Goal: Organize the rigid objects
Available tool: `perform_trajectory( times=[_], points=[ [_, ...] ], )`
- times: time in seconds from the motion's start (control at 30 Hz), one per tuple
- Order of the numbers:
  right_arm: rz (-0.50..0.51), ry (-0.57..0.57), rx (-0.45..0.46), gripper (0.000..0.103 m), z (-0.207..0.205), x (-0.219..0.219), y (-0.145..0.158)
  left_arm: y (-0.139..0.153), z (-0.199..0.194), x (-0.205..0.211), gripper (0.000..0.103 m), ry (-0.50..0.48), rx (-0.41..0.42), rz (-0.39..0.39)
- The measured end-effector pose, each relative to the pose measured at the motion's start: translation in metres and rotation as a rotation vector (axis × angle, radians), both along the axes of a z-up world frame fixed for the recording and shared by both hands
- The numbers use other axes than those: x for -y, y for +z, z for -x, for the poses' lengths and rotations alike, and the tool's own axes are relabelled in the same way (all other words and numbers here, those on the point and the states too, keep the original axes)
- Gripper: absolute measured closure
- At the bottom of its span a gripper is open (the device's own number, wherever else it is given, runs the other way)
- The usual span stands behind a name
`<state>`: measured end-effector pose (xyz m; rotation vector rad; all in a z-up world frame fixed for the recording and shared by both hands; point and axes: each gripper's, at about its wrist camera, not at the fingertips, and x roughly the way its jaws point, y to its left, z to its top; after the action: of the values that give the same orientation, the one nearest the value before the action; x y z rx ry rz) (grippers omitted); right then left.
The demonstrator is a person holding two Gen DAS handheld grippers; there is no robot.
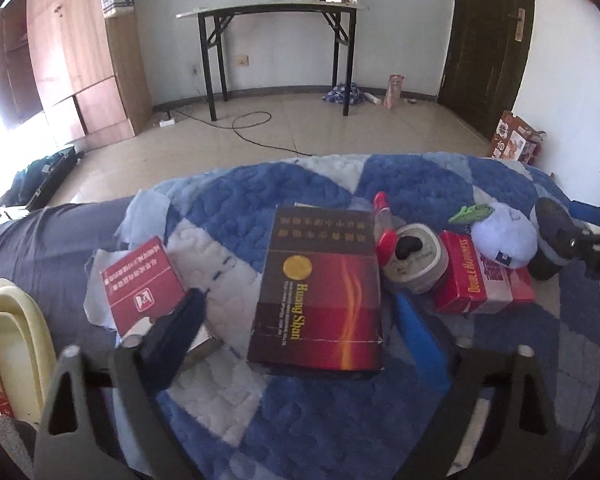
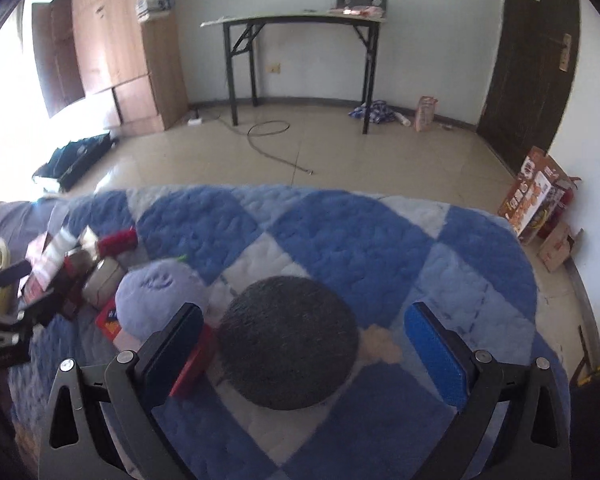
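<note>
Left gripper (image 1: 300,320) hangs over the blue-and-white checkered quilt (image 1: 320,420) with its jaws spread wide, straddling a big dark red book (image 1: 318,292) that lies flat on the quilt, gold "Huang Shan" lettering on the cover; the pads aren't pressing on it, and the left pad sits over the corner of a smaller red box (image 1: 140,280) next to it. To the right of the book there's a little pile: a red-and-clear bottle (image 1: 384,228), a round white tin (image 1: 418,258), a red carton (image 1: 476,280) with a pale purple plush (image 1: 504,234) on top, and a green clip (image 1: 470,213) just behind. A cream plastic basket (image 1: 8,320) pokes in at the far left. Right gripper (image 2: 312,340) is also wide apart, sitting either side of a round dark grey fuzzy thing (image 2: 288,340) without touching it. That grey thing sits on the quilt just right of the plush and carton. Can't tell what the grey thing actually is, too blurry.
</note>
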<state>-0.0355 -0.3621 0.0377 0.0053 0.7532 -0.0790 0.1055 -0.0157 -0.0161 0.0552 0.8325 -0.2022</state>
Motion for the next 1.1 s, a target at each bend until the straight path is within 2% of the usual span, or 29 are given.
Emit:
perform_trajectory(
  times=[0.07, 0.13, 0.17, 0.23, 0.27, 0.43, 0.57, 0.63, 0.7, 0.8, 0.87, 0.93, 1.0, 1.1],
  points=[
    [0.011, 0.009, -0.013, 0.0, -0.002, -0.005, -0.006, -0.004, -0.002, -0.001, 0.035, -0.014, -0.023, -0.004],
    [0.004, 0.011, -0.024, 0.002, -0.009, -0.004, -0.012, -0.004, -0.003, -0.003, 0.042, -0.036, -0.036, 0.03],
    [-0.003, 0.018, -0.029, 0.007, -0.011, -0.003, -0.015, -0.003, -0.002, -0.004, 0.046, -0.037, -0.038, 0.04],
    [0.001, 0.027, -0.021, 0.022, -0.011, -0.001, -0.02, 0.0, 0.0, -0.006, 0.046, -0.033, -0.028, 0.043],
    [0.002, 0.027, -0.02, 0.034, -0.012, 0.001, -0.022, 0.001, 0.001, -0.008, 0.046, -0.036, -0.029, 0.047],
    [-0.012, 0.047, -0.004, 0.035, -0.016, 0.005, -0.033, 0.009, 0.003, -0.02, 0.046, -0.033, -0.031, 0.079],
    [0.01, 0.022, 0.035, 0.035, -0.005, 0.011, -0.02, 0.035, 0.015, -0.038, 0.046, -0.012, 0.033, 0.108],
    [-0.001, 0.021, 0.084, 0.035, 0.006, 0.013, -0.005, 0.051, 0.025, -0.049, 0.046, 0.027, 0.079, 0.08],
    [-0.036, 0.074, 0.159, 0.035, 0.018, 0.005, 0.012, 0.072, 0.041, -0.068, 0.046, 0.09, 0.132, 0.026],
    [-0.087, 0.238, 0.253, 0.035, 0.034, -0.036, 0.036, 0.103, 0.074, -0.128, 0.046, 0.266, 0.192, 0.024],
    [-0.095, 0.368, 0.297, 0.035, 0.041, -0.082, 0.049, 0.11, 0.093, -0.17, 0.046, 0.361, 0.192, 0.013],
    [-0.076, 0.509, 0.316, 0.035, 0.044, -0.141, 0.055, 0.108, 0.11, -0.216, 0.046, 0.433, 0.171, 0.055],
    [-0.068, 0.652, 0.293, 0.035, 0.038, -0.205, 0.052, 0.095, 0.122, -0.262, 0.046, 0.504, 0.142, 0.11],
    [-0.037, 0.832, 0.204, 0.035, 0.02, -0.295, 0.036, 0.069, 0.124, -0.306, 0.046, 0.601, 0.052, 0.142]
  ],
)
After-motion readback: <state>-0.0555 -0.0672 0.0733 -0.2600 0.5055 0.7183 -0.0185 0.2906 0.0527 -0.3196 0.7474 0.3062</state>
